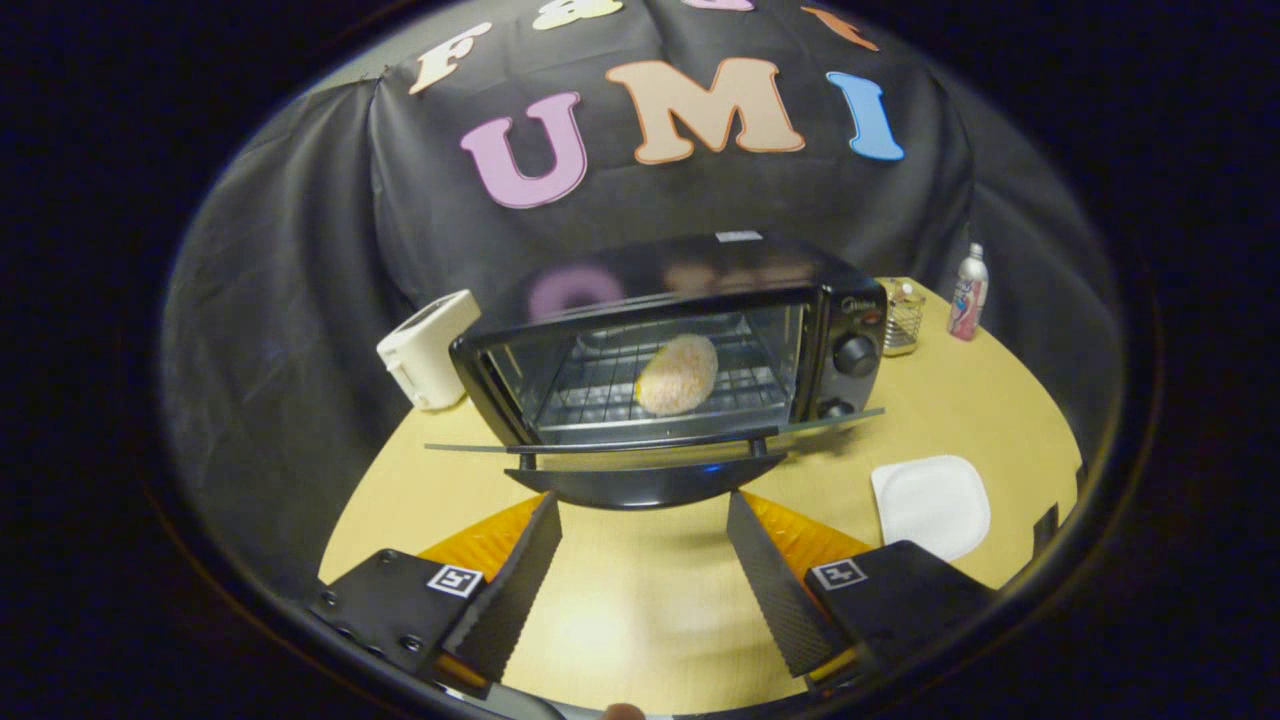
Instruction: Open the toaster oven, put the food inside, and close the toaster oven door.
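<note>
A black toaster oven [770, 290] stands on the wooden table [980, 410], straight ahead of my fingers. Its glass door [650, 440] hangs folded down flat, with the black handle [645, 485] at its front edge. Inside, a round breaded piece of food [678, 374] lies on the wire rack [600, 395]. My gripper [643, 512] is open, its two dark ribbed fingers [515, 585] spread wide just short of the door handle, with nothing between them but bare table.
A white square plate [932, 503] lies on the table to the right of my fingers. A white toaster [428, 348] stands left of the oven. Right of the oven are a wire holder [901, 315] and a pink-and-white bottle [968, 293]. Black cloth walls the booth.
</note>
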`<state>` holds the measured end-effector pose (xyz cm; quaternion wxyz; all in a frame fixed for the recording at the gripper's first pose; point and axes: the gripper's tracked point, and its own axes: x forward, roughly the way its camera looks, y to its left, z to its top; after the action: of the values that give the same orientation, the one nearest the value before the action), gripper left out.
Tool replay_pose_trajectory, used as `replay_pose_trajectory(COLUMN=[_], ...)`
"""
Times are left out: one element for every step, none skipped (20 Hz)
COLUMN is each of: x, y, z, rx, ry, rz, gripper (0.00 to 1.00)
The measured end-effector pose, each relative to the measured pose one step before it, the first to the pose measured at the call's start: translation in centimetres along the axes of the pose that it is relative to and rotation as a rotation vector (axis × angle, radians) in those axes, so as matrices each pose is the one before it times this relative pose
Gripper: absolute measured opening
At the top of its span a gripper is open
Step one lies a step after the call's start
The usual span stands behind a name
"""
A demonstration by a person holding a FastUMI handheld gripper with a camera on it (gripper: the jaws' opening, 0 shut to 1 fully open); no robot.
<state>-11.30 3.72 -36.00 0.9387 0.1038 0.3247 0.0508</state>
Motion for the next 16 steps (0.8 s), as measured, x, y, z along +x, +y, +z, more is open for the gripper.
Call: replay_pose_trajectory(x=[0.574,0.469,0.582,0.489,0.318,0.242,0.182,0.145,0.159,0.061,-0.088,-0.089,-0.227,-0.249,-0.326,-0.36], y=[0.111,0.134,0.075,0.221,0.154,-0.093,-0.166,-0.242,-0.22,-0.271,-0.306,-0.241,-0.241,-0.259,-0.174,-0.158], z=[0.83,0.726,0.785,0.855,0.896,0.825,0.712,0.418,0.341,0.248,0.367,0.29,0.47,0.765,1.032,1.253], rx=[0.00382,0.00305,0.00671,0.011,0.01054,0.00802,0.00495,0.00278,0.00299,0.00226,0.0008,-0.00137,-0.00561,-0.00732,-0.0075,-0.00769], ry=[-0.01,-0.01093,-0.01048,-0.01226,-0.01659,-0.01642,-0.01377,-0.00791,-0.00394,-0.00428,-0.0062,-0.00367,-0.00634,-0.01301,-0.01705,-0.0203], rz=[-0.00582,-0.00349,-0.00038,0.00482,0.0028,-0.00267,-0.00401,-0.0066,-0.00439,-0.00468,-0.00666,-0.00382,-0.00521,-0.00728,-0.00552,-0.0039], gripper=[1.0,1.0,1.0,1.0,1.0,1.0,1.0,1.0,1.0,1.0,1.0,1.0,1.0,1.0,1.0,1.0])
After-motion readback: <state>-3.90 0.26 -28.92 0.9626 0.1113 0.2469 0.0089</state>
